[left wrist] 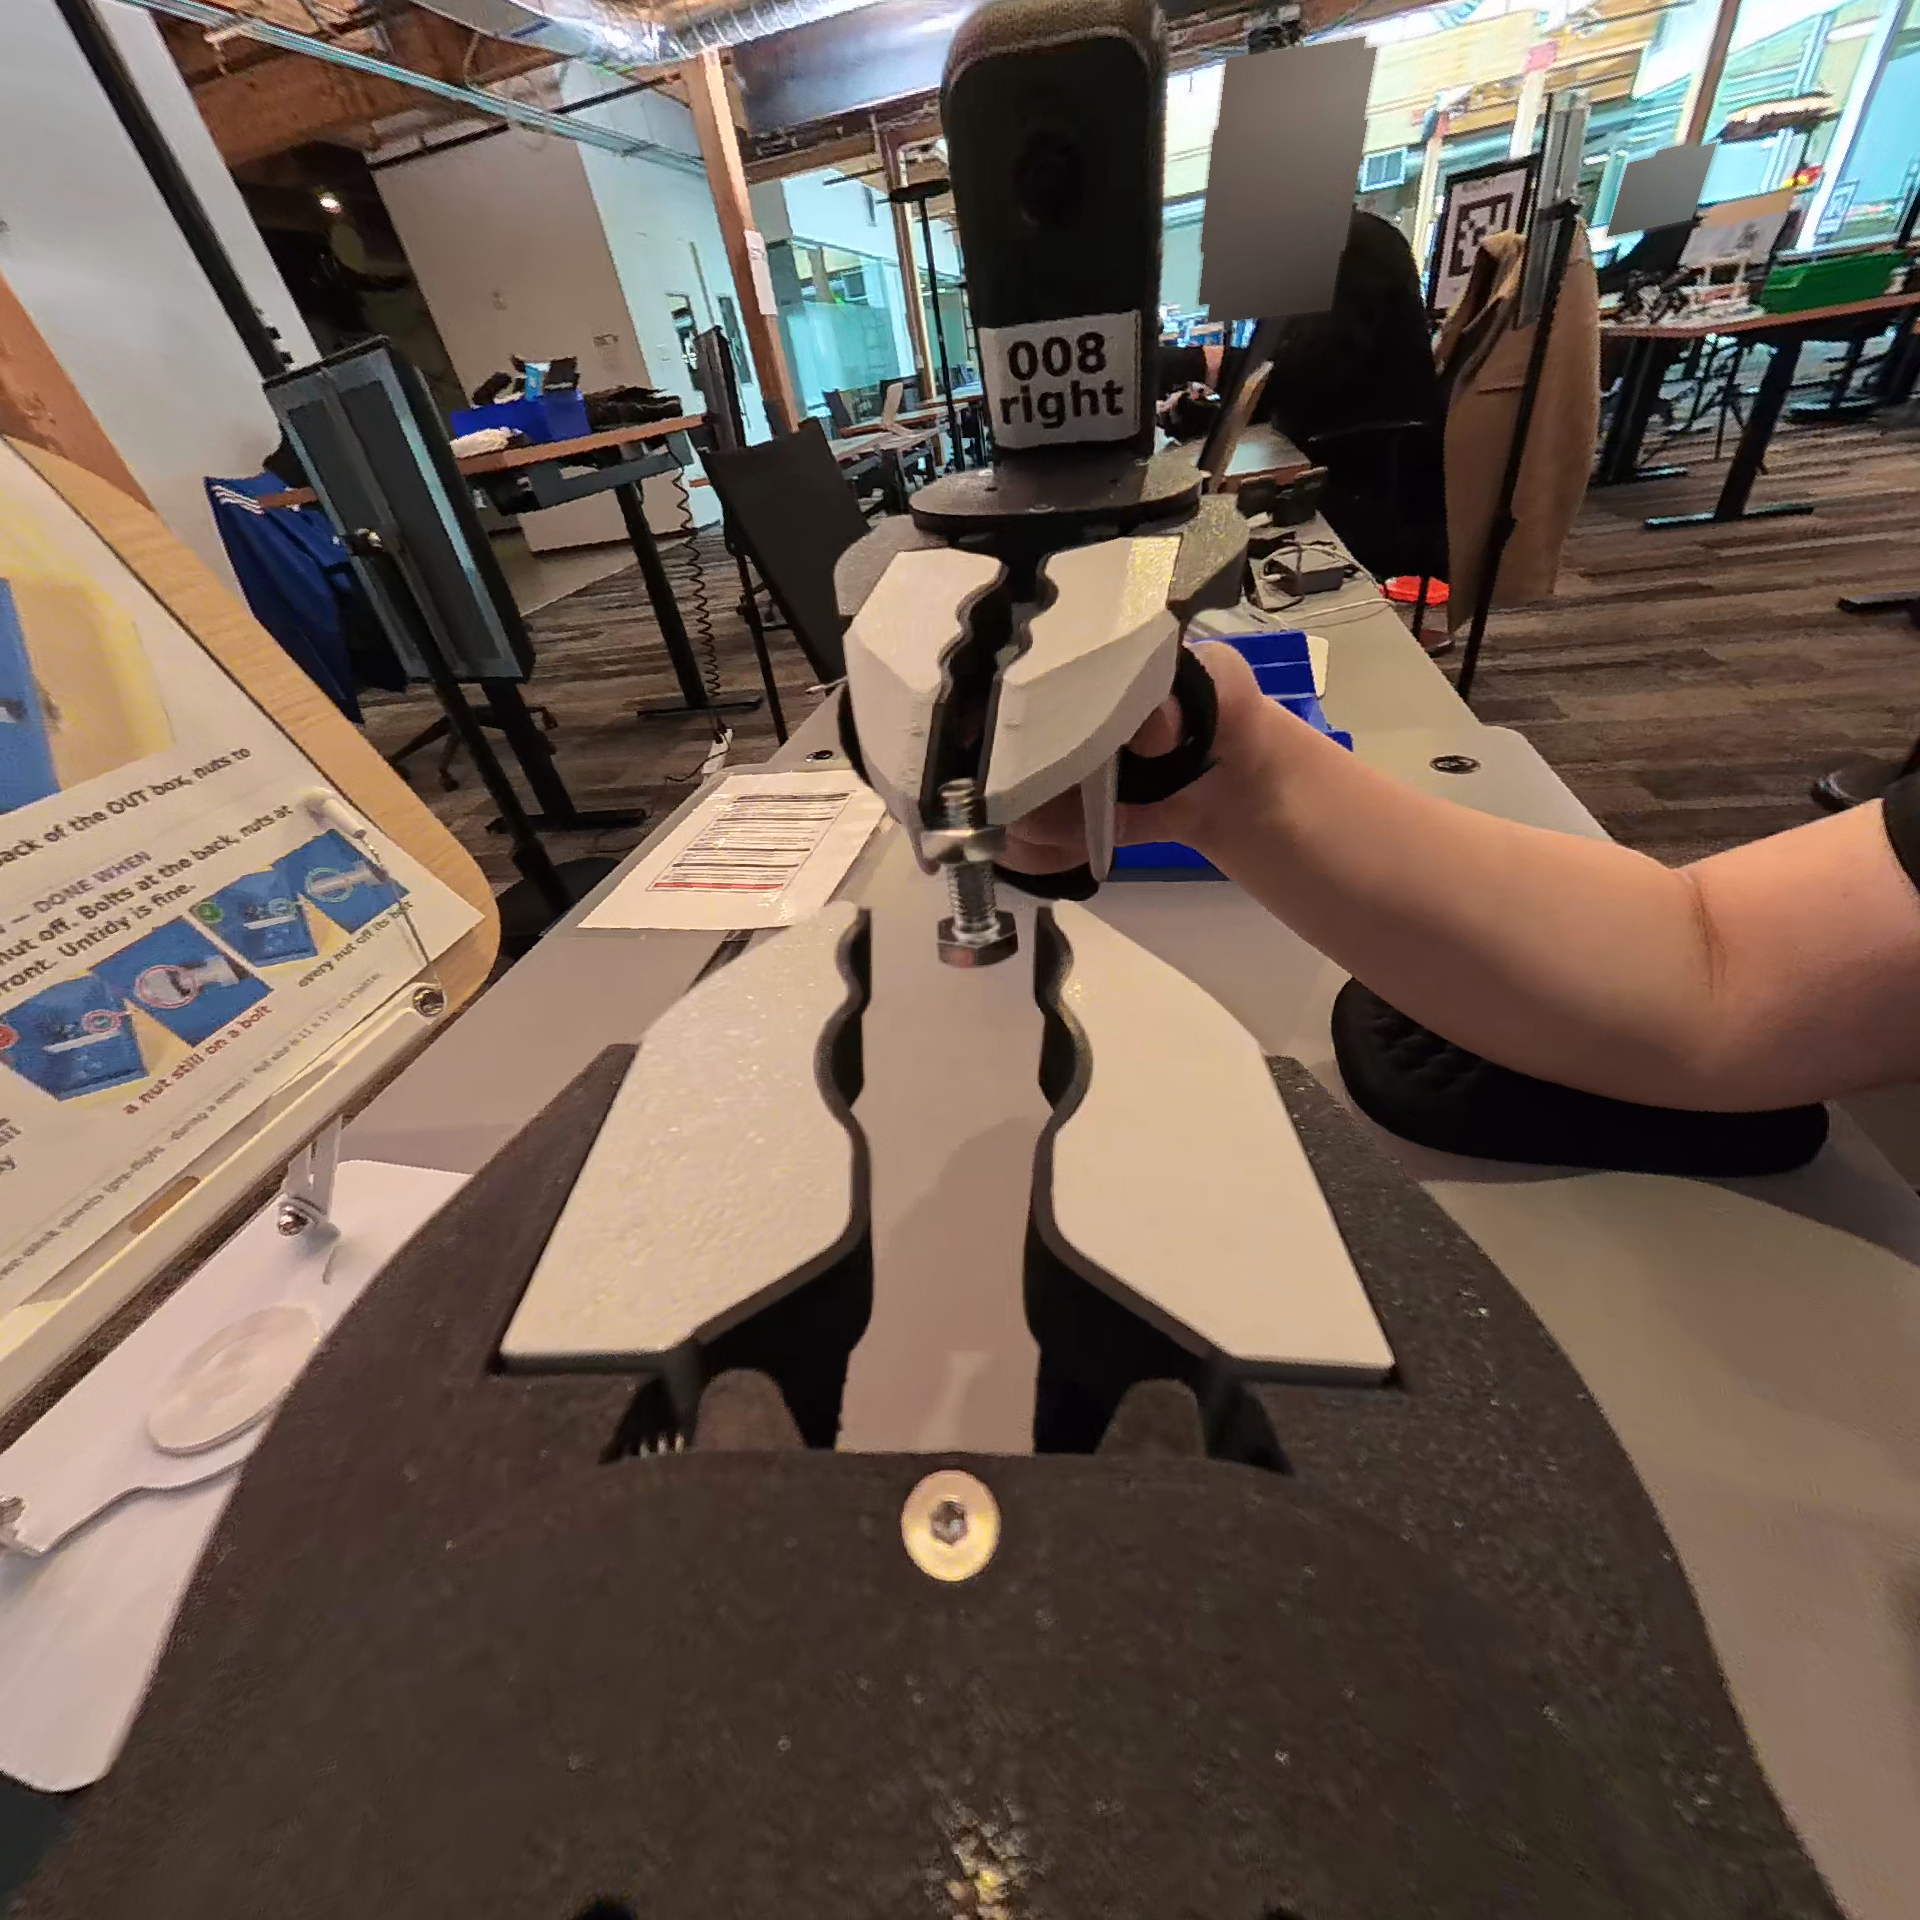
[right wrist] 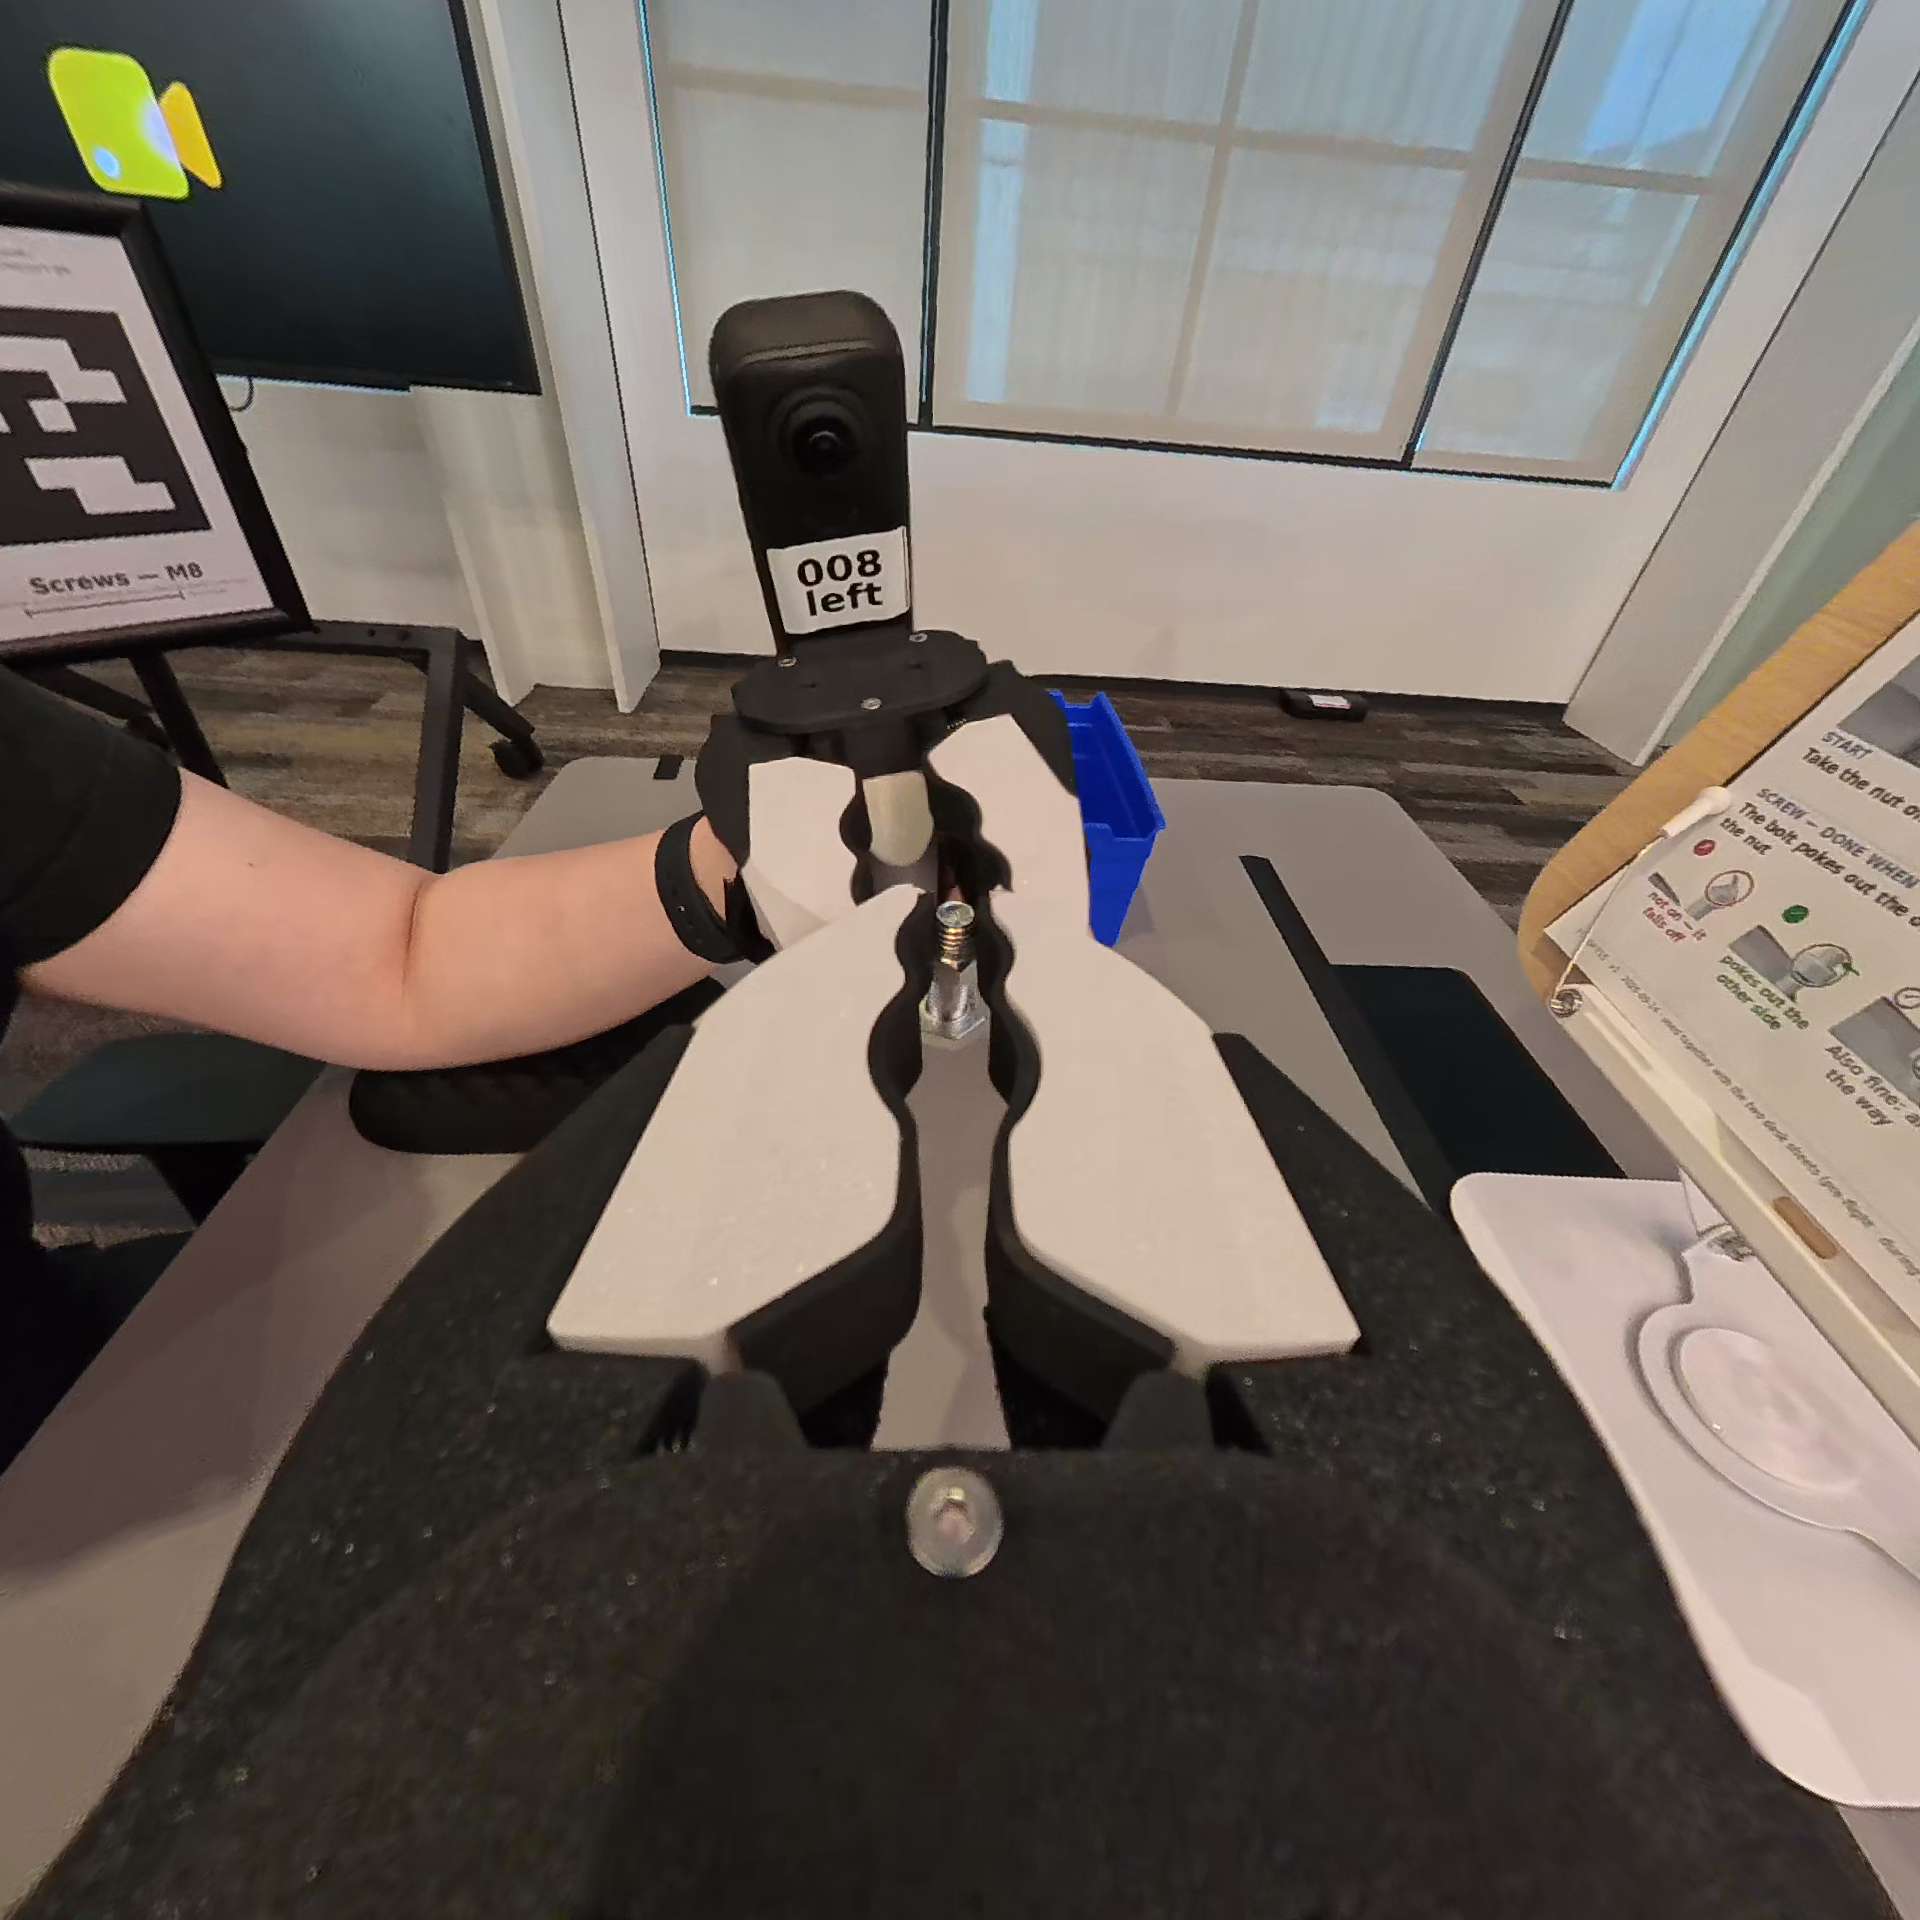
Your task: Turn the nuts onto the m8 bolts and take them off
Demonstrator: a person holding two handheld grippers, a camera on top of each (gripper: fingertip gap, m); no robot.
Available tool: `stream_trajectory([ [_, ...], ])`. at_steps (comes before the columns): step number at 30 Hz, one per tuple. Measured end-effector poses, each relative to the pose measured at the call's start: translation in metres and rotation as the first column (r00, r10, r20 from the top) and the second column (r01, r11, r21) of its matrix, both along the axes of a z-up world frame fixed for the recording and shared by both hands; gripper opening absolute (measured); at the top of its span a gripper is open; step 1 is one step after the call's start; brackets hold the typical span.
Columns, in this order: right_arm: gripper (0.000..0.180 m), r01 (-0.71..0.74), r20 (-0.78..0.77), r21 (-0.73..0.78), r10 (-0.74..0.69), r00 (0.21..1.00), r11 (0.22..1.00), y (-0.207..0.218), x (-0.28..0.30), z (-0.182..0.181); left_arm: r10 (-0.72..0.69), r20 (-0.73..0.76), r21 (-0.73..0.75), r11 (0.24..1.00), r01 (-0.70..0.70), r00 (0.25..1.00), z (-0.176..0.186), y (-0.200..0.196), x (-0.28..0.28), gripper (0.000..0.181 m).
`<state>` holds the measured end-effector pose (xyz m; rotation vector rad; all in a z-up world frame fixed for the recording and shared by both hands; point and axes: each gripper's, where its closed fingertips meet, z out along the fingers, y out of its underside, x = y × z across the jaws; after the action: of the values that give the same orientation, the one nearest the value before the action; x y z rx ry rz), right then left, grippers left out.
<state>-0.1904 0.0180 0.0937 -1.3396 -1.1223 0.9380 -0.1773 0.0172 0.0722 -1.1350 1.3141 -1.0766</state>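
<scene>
A silver threaded bolt (left wrist: 966,894) hangs in the air over the grey table (left wrist: 1621,1351). My right gripper (left wrist: 958,831) is shut on it, the fingertips clamping around a hex nut (left wrist: 961,840) on the thread. A second hex piece (left wrist: 971,945) sits at the bolt's end that points at my left gripper (left wrist: 951,914). The left gripper is open, its fingertips either side of that hex end without touching it. In the right wrist view the bolt (right wrist: 951,987) lies between my right gripper's (right wrist: 954,912) fingers, with the left gripper (right wrist: 935,894) facing it just behind.
A blue bin (right wrist: 1117,821) stands on the table behind the grippers. An instruction board (left wrist: 208,935) on a white stand is at the table's side. A printed sheet (left wrist: 758,842) and a black arm rest (left wrist: 1558,1101) lie on the table. My left and right fingertips are right by each other.
</scene>
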Motion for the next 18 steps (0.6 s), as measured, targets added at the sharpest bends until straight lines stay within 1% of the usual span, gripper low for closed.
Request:
stream_trajectory([
  [2, 0.007, 0.005, -0.009, 0.002, -0.005, 1.0, 1.0, 0.0, 0.001, 0.002, 0.002, 0.007, -0.015, 1.0, -0.002, 1.0, 0.001, 0.001, 0.0, 0.033],
  [5, 0.007, -0.002, -0.01, 0.008, 0.002, 1.0, 1.0, -0.001, 0.001, 0.002, 0.008, -0.002, -0.026, 1.0, -0.008, 1.0, -0.002, 0.002, 0.003, 0.032],
  [11, 0.007, -0.001, -0.003, 0.03, 0.001, 1.0, 1.0, -0.002, 0.0, 0.003, -0.016, -0.003, -0.033, 0.999, 0.016, 1.0, -0.006, -0.002, 0.01, 0.021],
  [12, 0.007, 0.001, -0.004, 0.033, -0.001, 1.0, 0.999, -0.002, 0.001, 0.004, -0.024, -0.002, -0.031, 0.999, 0.024, 1.0, -0.006, -0.004, 0.01, 0.016],
  [18, 0.007, -0.006, -0.006, 0.032, 0.006, 1.0, 0.999, -0.003, 0.002, 0.003, -0.022, -0.003, -0.021, 1.0, 0.022, 1.0, -0.006, -0.004, 0.012, 0.015],
])
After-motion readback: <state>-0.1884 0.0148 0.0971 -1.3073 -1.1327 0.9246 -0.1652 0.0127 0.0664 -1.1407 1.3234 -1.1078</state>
